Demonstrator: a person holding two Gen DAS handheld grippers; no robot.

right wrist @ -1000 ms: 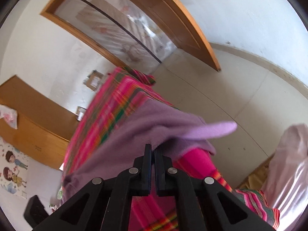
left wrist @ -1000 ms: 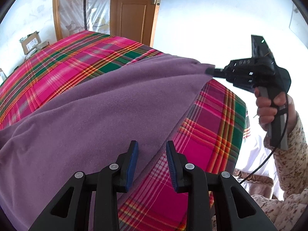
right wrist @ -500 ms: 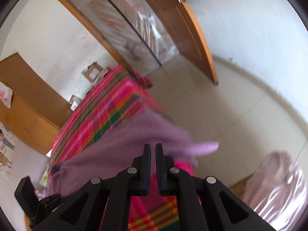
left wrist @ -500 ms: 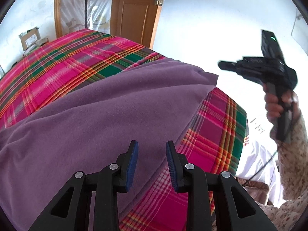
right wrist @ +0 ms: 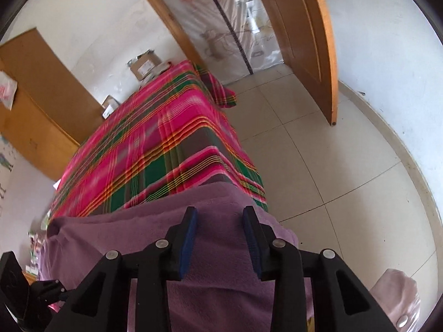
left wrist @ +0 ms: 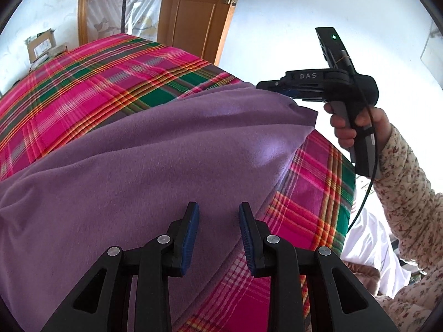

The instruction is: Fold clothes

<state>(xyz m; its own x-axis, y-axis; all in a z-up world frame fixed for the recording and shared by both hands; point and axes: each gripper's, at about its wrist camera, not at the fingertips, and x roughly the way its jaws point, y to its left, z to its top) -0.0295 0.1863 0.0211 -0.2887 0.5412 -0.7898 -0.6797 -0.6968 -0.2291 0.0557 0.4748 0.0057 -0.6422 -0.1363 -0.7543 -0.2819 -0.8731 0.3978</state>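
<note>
The purple garment (left wrist: 155, 166) lies across the bed's (left wrist: 91, 88) near corner; both tools, left (left wrist: 218, 235) and right (right wrist: 220, 238) (jaws just opened), gape empty above it, beside open floor (right wrist: 318, 171).

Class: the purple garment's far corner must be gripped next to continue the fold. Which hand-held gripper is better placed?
Probably the right hand-held gripper: its jaws, just opened and empty, hover by the purple garment's far corner. The left hand-held gripper sits at the near edge.

Purple fleece garment (left wrist: 155, 166) spread over plaid bed.
</note>
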